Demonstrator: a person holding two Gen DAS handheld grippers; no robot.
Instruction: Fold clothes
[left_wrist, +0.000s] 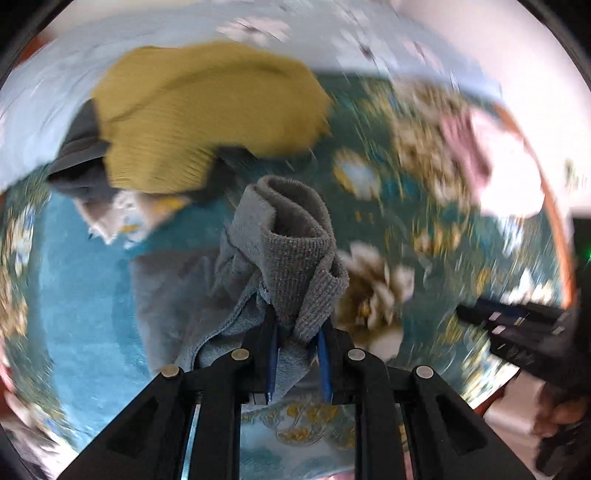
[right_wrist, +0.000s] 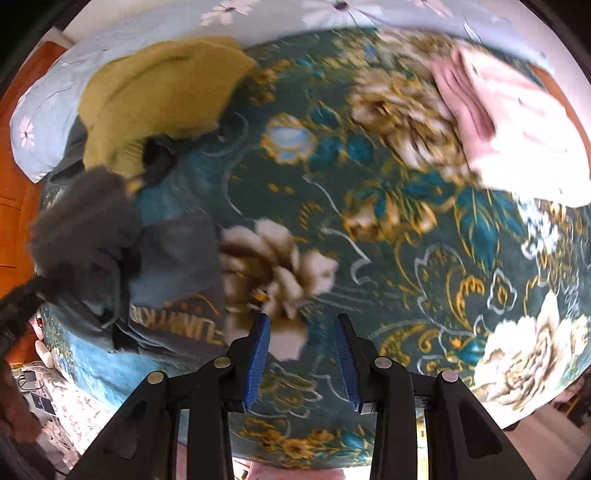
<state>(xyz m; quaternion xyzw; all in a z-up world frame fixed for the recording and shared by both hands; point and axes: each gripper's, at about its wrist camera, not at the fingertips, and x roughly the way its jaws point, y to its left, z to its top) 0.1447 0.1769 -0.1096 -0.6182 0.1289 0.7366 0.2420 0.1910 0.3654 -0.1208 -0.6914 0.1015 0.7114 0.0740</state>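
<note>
Left gripper (left_wrist: 297, 332) fingers clenched on ribbed grey garment (left_wrist: 291, 236), bunched; right gripper (right_wrist: 303, 354) fingers spread, above plush floral blanket (right_wrist: 369, 236).

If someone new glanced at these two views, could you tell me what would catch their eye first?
Probably the grey garment bunched up and pinched in the left tool, dead centre of its view. Next, the mustard-yellow knit lying at the far left of the teal floral blanket, and the pink folded cloth at the far right.
</note>
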